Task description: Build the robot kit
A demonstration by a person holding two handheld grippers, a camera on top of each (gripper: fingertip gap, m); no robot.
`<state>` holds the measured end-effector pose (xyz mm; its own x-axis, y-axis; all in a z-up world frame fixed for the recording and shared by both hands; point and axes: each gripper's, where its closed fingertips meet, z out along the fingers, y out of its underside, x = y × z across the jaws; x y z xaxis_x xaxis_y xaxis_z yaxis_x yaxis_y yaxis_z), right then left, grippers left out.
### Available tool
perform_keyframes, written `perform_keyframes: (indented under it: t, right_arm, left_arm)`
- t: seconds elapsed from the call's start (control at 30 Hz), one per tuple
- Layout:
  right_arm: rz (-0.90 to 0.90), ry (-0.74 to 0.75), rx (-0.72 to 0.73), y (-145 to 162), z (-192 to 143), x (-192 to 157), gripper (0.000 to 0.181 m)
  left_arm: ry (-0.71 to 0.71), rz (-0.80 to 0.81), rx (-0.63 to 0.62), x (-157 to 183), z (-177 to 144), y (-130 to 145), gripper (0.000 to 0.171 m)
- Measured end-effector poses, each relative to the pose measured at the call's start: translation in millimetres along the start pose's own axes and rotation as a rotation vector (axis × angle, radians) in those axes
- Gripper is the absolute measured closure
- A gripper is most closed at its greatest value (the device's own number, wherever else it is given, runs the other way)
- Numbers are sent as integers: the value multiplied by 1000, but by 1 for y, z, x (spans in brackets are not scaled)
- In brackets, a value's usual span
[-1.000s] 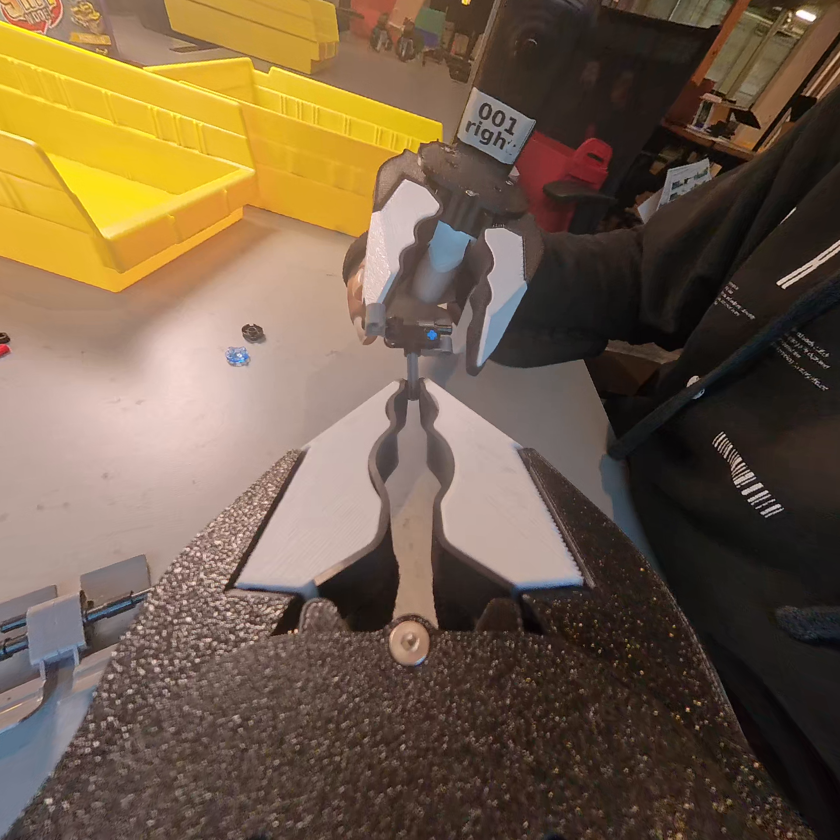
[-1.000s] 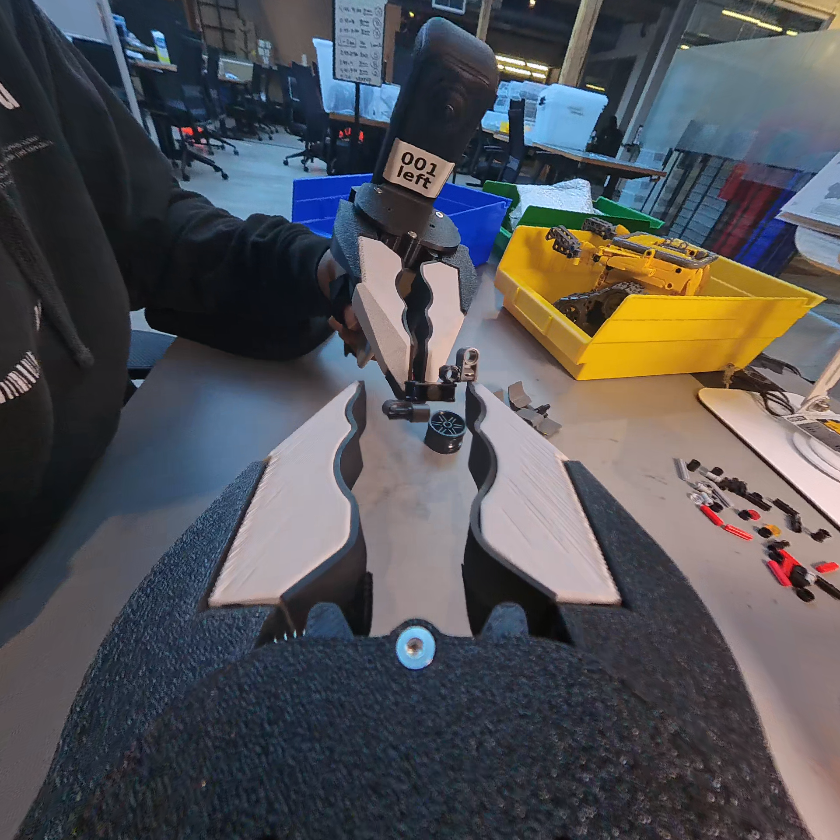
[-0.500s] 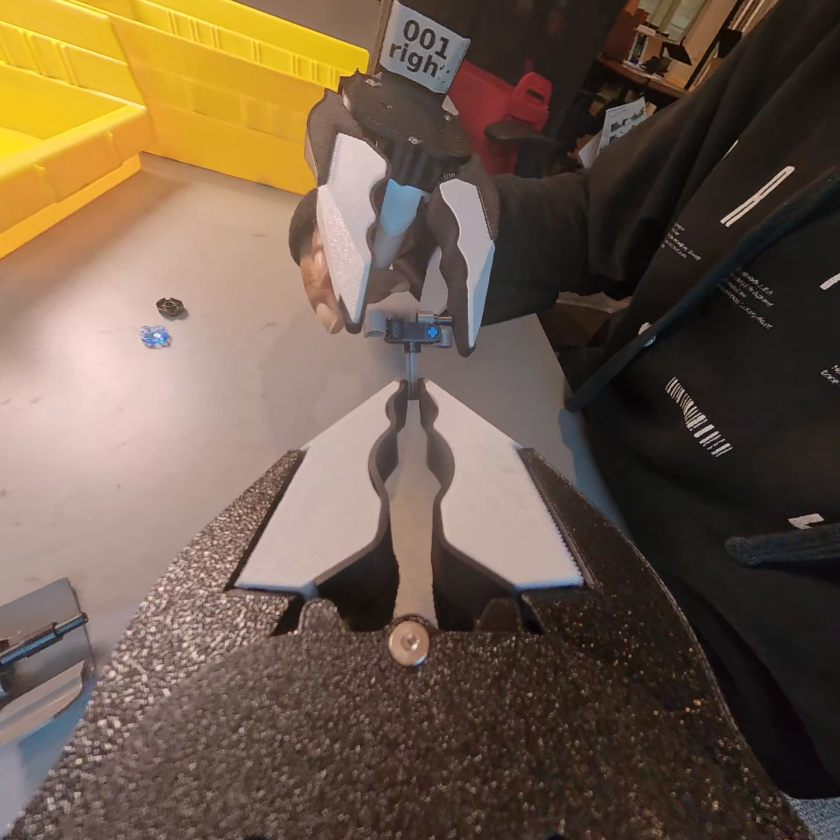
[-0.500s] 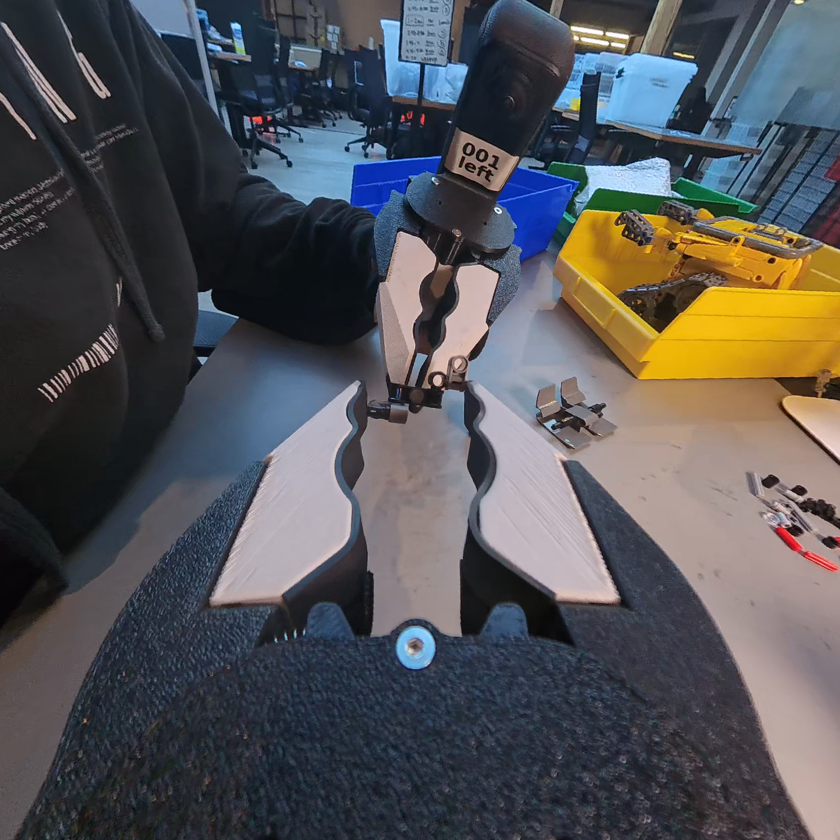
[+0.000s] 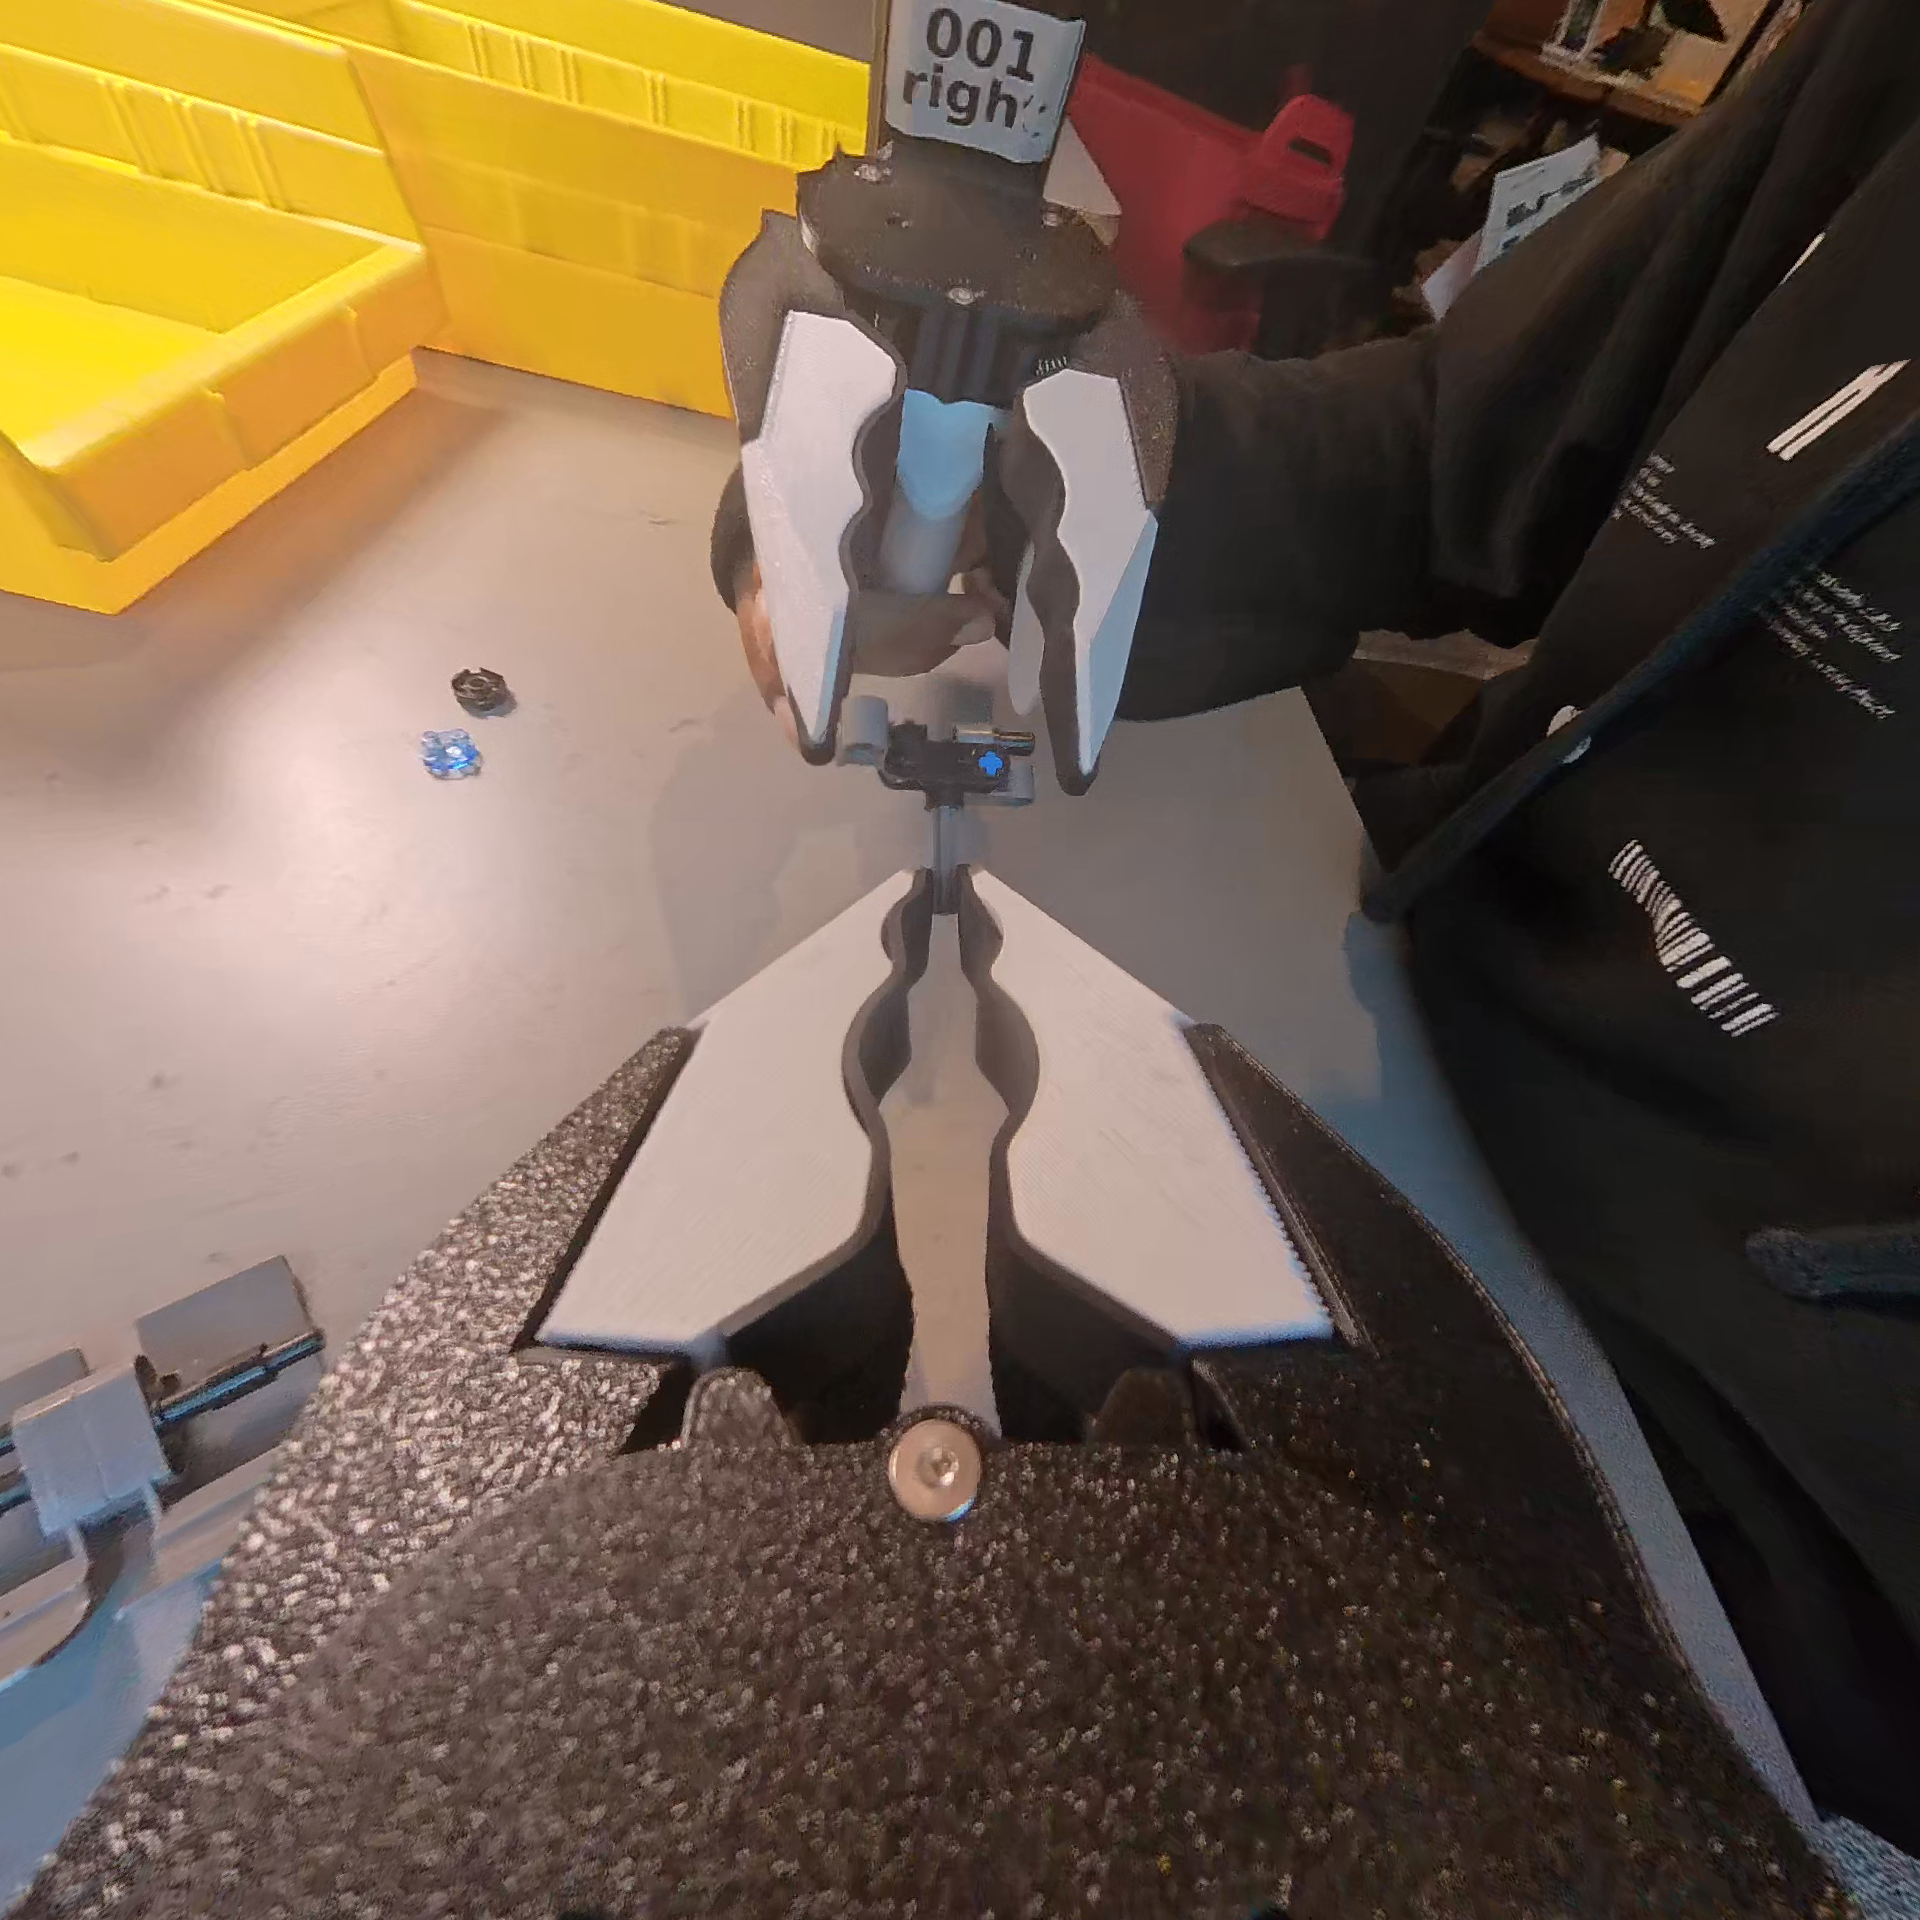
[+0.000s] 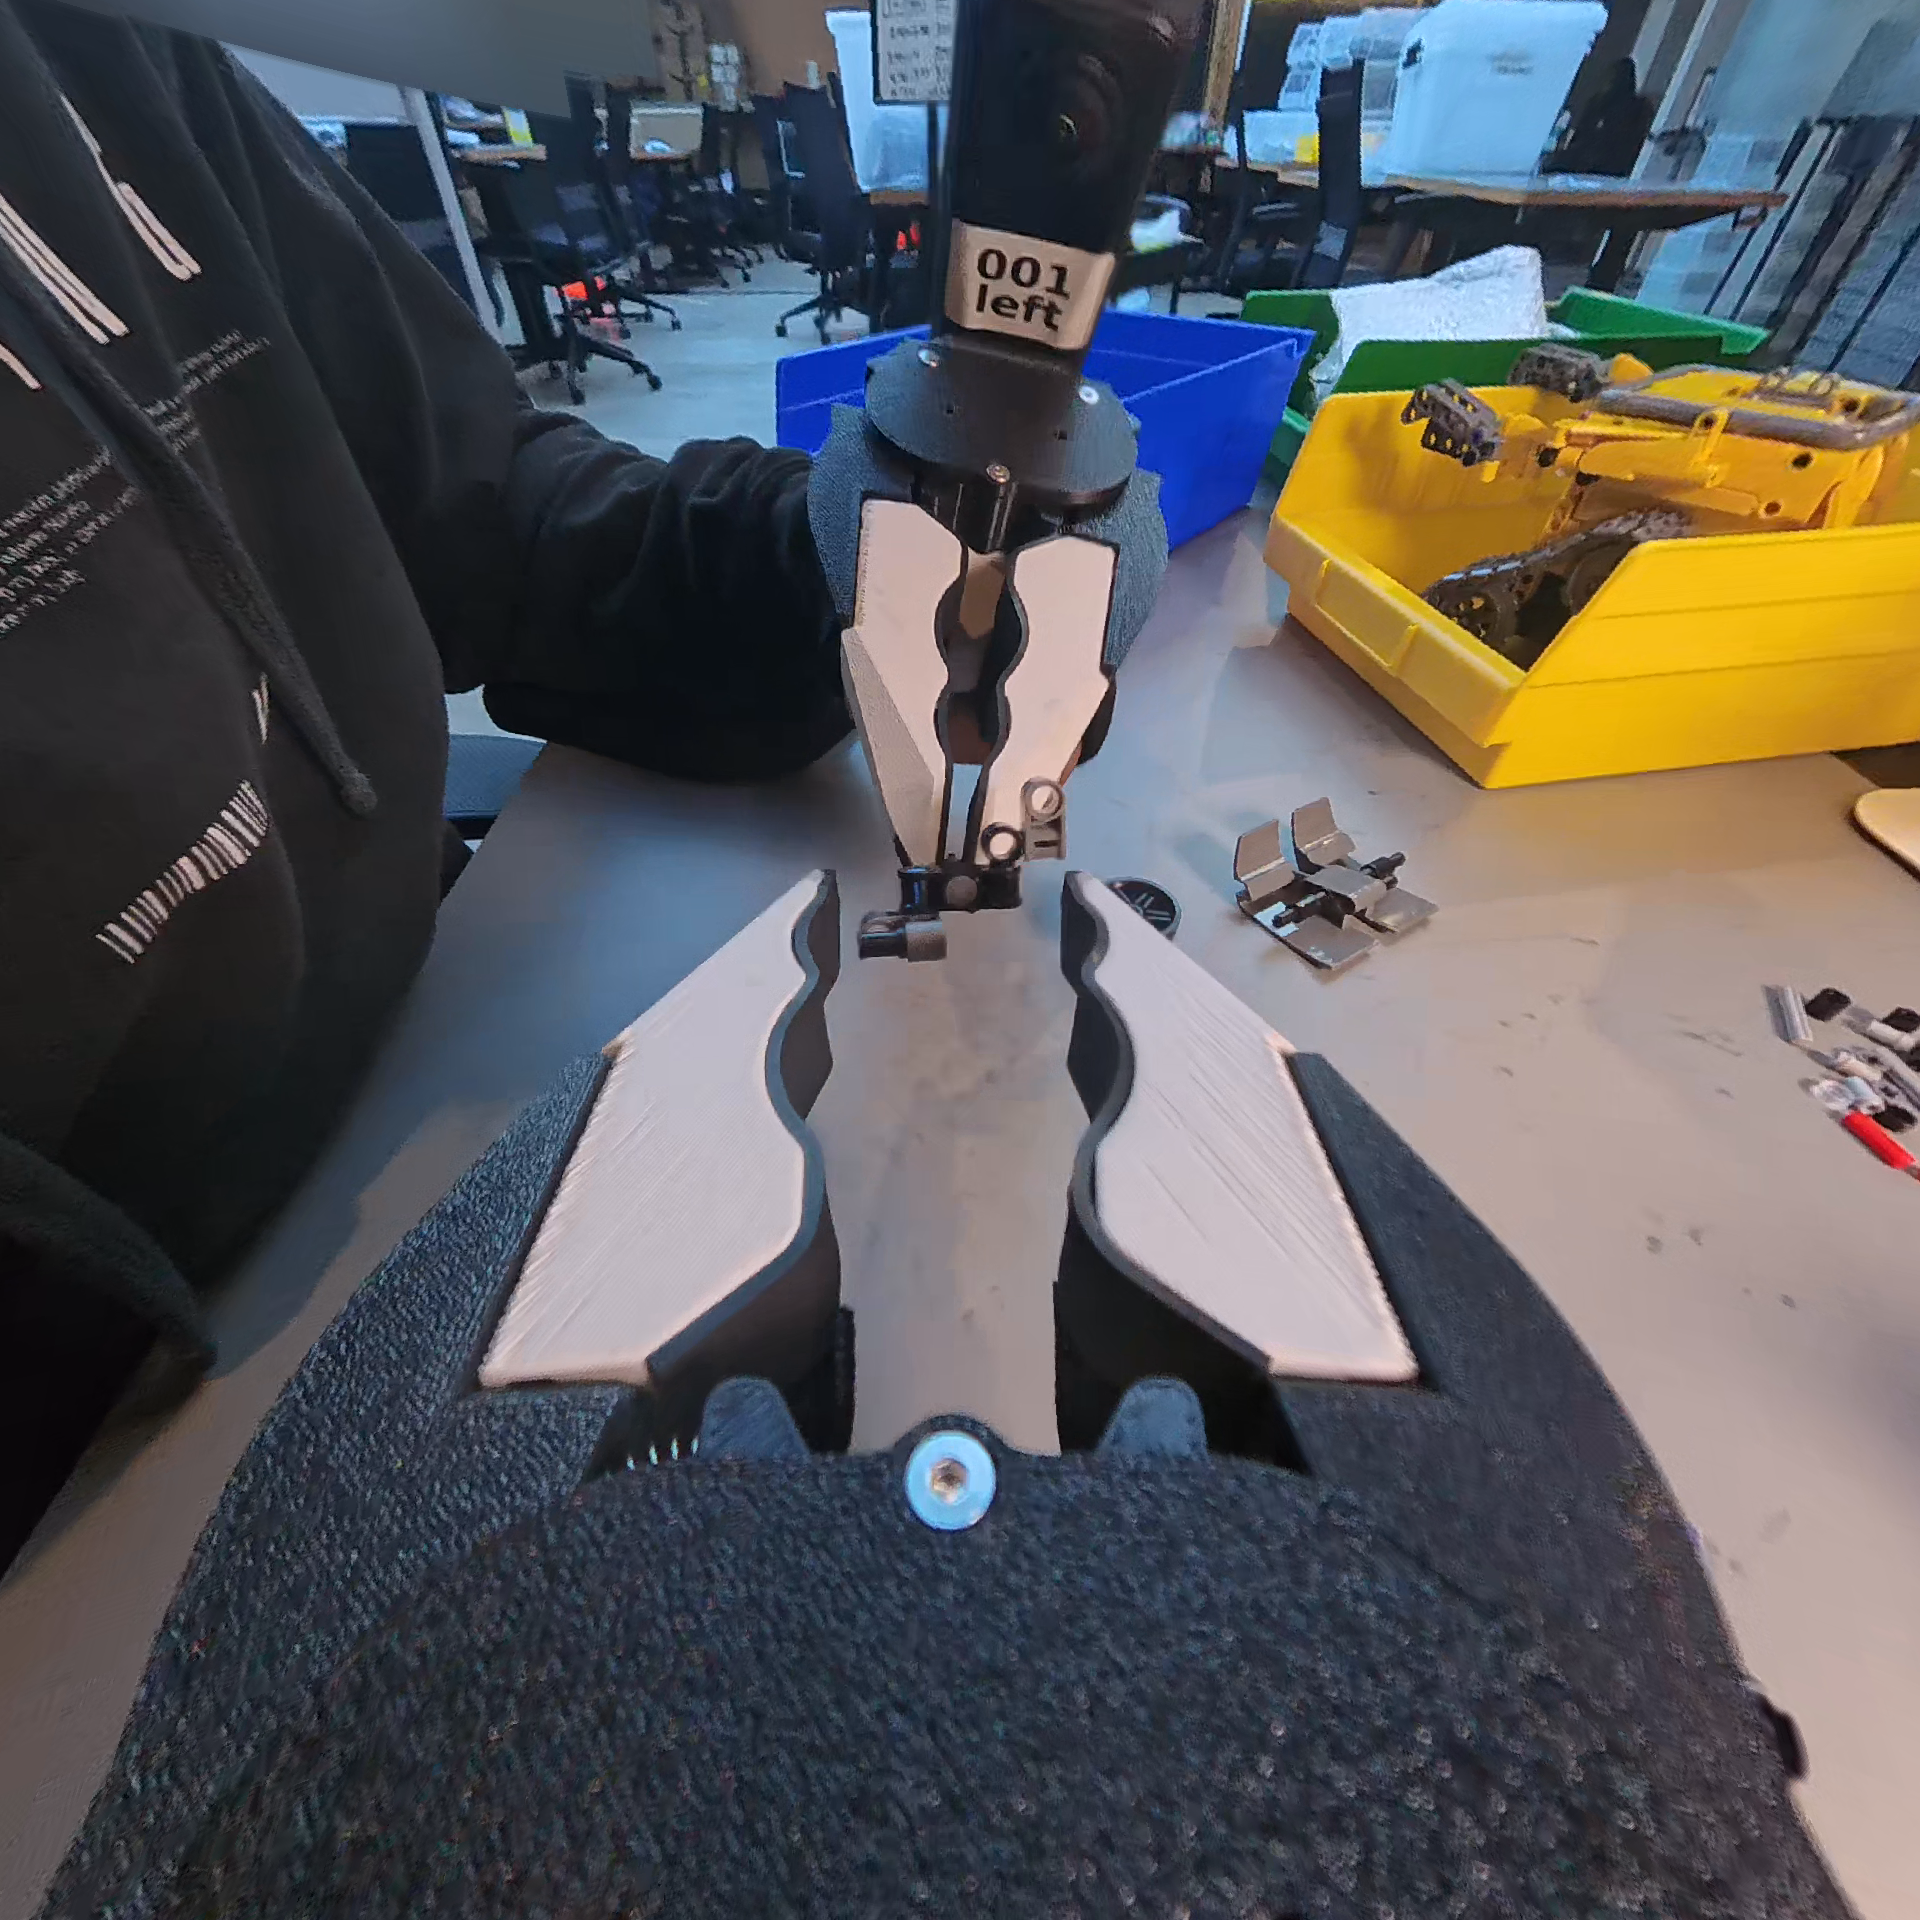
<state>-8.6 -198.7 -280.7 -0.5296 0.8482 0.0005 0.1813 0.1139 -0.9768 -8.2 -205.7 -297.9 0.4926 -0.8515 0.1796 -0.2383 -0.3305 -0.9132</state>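
My left gripper (image 5: 943, 883) is pinched tight on the thin axle (image 5: 943, 847) of a small black and grey assembly (image 5: 940, 753), just above frame centre in the left wrist view. In the right wrist view the same assembly (image 6: 961, 883) hangs from those fingertips, centre frame, clear of the table (image 6: 1455, 1091).

My right gripper (image 6: 951, 894) has its jaws wide apart, one finger on either side of the assembly; I cannot tell whether either tip touches it. In the left view that gripper (image 5: 951, 743) points down from the upper centre and brackets the crosspiece with the blue pin (image 5: 992, 764).

I judge the assembly very light, stiff plastic, smooth enough to pivot on a single axle and held by push fits that a hard squeeze could pop. The crosspiece ends look the soundest place to grip.

On the table, right of centre in the right view, lie a grey hinged piece (image 6: 1325, 899), a black wheel (image 6: 1148, 902) and loose small parts (image 6: 1860, 1049). A yellow bin (image 6: 1621, 665) holds a tracked model (image 6: 1662, 457). In the left view a blue stud (image 5: 450, 752) and a black stud (image 5: 482, 690) sit mid left.
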Motion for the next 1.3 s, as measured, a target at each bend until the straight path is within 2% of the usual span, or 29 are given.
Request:
perform_keyframes:
  t: [0.17,0.53,0.7,0.93,1.13,1.3]
  right_arm:
    - [66,44,-42,8,2,10,151]
    - [72,48,-82,19,7,12,157]
    - [109,83,-51,16,7,20,157]
    - [131,133,3,8,0,30,157]
    - [182,216,97,-4,-16,50,157]
    - [204,258,140,-8,-25,59,157]
  left_arm:
    - [-117,64,-70,-14,0,8,168]
    - [-120,78,-93,-13,2,12,168]
    - [-150,39,-45,-21,0,7,166]
    - [-182,17,9,-27,1,1,147]
    - [-303,8,110,-46,-17,-16,136]
    - [-388,13,112,-63,-38,-14,156]
